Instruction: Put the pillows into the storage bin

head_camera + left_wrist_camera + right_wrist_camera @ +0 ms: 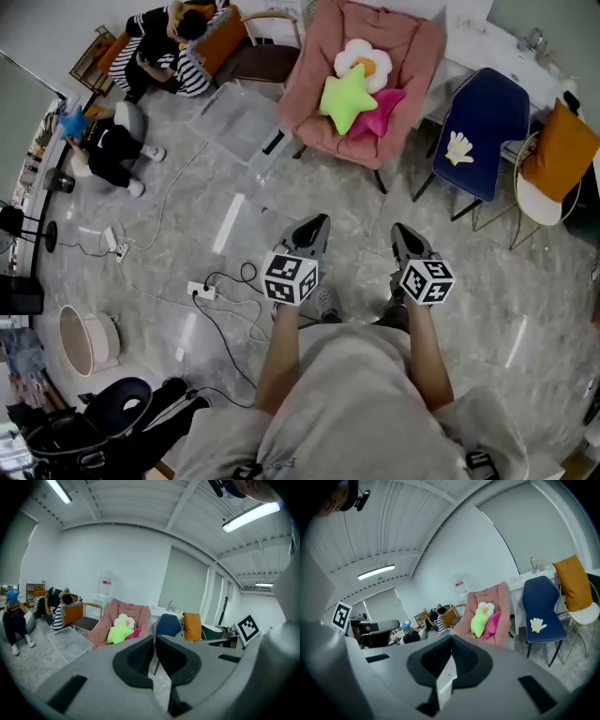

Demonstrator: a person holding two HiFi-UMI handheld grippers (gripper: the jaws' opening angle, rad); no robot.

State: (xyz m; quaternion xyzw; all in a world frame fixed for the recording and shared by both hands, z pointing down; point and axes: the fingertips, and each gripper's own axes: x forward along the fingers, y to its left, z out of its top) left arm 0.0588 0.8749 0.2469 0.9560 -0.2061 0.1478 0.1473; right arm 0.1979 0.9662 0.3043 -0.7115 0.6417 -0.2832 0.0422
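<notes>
Was at approach step. Left gripper [317,225] and right gripper [403,232] were clamped shut, empty. Pillows [361,89] sat on pink chair [412,56] at 12 o'clock, bin [234,122] at 11. Next, I reckoned: close in, open jaws.

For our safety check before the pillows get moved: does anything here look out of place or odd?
The white power strip lies loose on the floor, with black cables trailing from it across the walking space. A pale hand-shaped thing sits alone on the blue chair. Nothing looks spilled or broken.
</notes>
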